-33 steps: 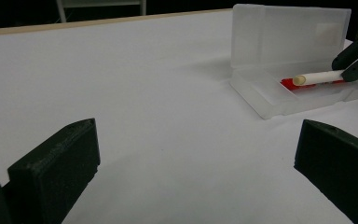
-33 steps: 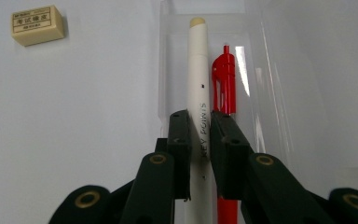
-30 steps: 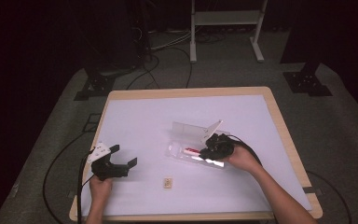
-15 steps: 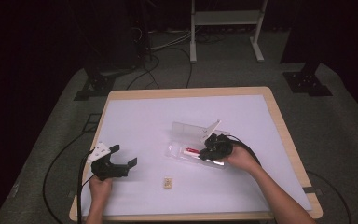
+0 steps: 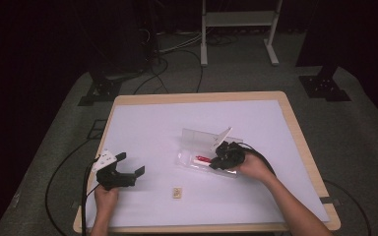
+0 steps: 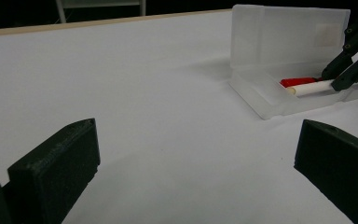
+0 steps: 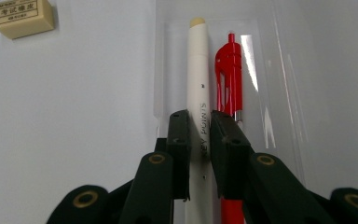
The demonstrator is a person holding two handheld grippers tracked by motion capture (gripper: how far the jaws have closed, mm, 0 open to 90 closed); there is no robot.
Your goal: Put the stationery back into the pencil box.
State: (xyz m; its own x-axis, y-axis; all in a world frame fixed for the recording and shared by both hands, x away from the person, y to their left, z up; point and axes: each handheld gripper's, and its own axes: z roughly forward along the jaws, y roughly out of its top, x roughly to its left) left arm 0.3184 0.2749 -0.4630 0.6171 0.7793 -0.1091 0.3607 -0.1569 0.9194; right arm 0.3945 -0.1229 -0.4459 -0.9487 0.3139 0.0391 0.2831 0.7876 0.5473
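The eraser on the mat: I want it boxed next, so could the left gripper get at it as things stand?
Probably yes: the left gripper stands open, and bare mat lies between it and the eraser, with nothing between.

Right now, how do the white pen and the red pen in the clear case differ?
The white pen is plain and thicker, with a tan end cap; the red pen is slimmer and has a clip. The right tool is shut on the white pen, while the red pen lies untouched beside it. Both lie side by side in the open clear case.
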